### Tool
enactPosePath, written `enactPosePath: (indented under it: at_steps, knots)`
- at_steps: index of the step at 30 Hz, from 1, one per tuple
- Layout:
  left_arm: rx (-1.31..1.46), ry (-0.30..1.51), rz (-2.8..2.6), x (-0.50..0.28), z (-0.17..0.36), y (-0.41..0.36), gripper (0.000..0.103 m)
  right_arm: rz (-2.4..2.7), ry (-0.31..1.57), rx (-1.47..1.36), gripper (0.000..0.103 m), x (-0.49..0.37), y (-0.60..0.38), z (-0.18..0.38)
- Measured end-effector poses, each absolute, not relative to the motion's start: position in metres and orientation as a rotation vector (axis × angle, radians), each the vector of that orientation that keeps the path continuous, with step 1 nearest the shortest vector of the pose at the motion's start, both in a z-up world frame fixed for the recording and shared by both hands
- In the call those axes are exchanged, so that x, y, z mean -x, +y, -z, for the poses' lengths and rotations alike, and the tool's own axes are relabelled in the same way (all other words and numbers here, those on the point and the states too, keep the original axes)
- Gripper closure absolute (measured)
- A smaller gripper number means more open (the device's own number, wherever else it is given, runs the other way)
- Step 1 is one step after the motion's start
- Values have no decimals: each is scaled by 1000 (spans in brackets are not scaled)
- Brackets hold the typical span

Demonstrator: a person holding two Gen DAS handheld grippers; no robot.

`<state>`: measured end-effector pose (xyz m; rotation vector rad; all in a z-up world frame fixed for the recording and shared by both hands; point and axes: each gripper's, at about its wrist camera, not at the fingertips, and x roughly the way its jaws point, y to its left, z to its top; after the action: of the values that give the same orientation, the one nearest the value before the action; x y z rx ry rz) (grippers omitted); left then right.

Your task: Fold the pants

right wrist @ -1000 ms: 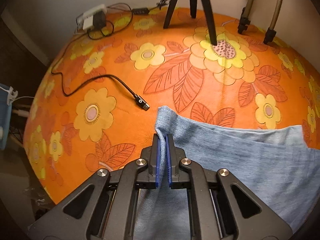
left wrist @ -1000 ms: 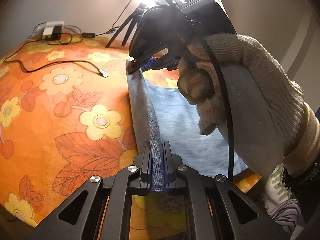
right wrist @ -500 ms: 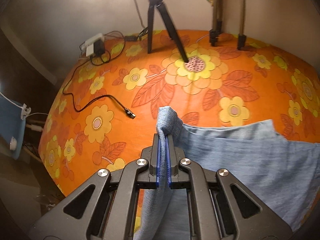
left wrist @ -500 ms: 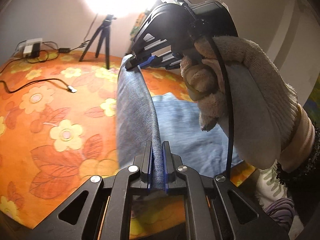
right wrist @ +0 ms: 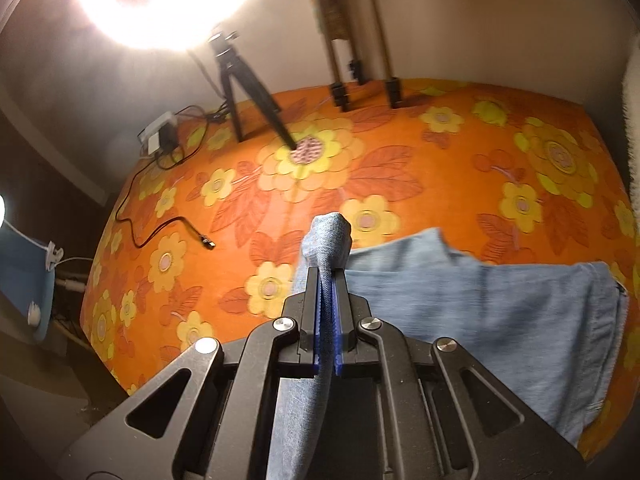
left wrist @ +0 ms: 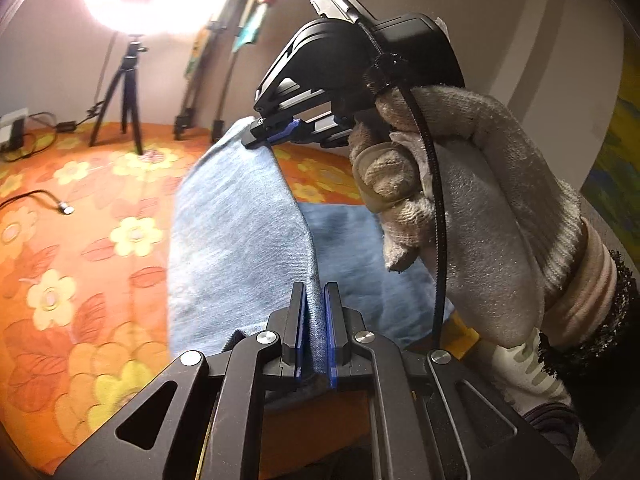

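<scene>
I have the left gripper [left wrist: 316,312] and right gripper [right wrist: 327,300] both clamped on one lifted edge of the pants [right wrist: 500,304] at frame centre, so the fold looks barely begun, with carrying over and laying flat left.

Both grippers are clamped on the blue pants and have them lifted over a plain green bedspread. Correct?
Not quite. Both the left gripper and right gripper are shut on the pants, but the bedspread is orange with yellow flowers, as the right wrist view shows.

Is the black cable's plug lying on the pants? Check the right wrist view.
No: the cable's plug lies on the bare orange floral cloth, apart from the blue pants.
</scene>
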<state>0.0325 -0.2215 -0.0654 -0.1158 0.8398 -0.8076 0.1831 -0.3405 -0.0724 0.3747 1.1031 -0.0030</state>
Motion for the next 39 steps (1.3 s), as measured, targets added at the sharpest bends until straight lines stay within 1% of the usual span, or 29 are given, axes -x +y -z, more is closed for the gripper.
enactPosePath:
  at_steps: [14, 34, 35, 36, 39]
  knots:
    - [73, 862, 930, -33, 78, -297, 96, 83, 1063, -441, 98, -136, -428, 71]
    - [26, 905, 1069, -63, 112, -397, 96, 199, 1052, -507, 98, -86, -534, 93]
    - [25, 904, 1082, -58, 110, -402, 96, 201, 1052, -511, 98, -84, -539, 94]
    - [22, 903, 1096, -58, 110, -407, 101, 204, 1053, -513, 98, -83, -541, 95]
    - [-6, 882, 1125, -57, 107, -422, 101, 213, 1058, -516, 100, -78, -553, 98]
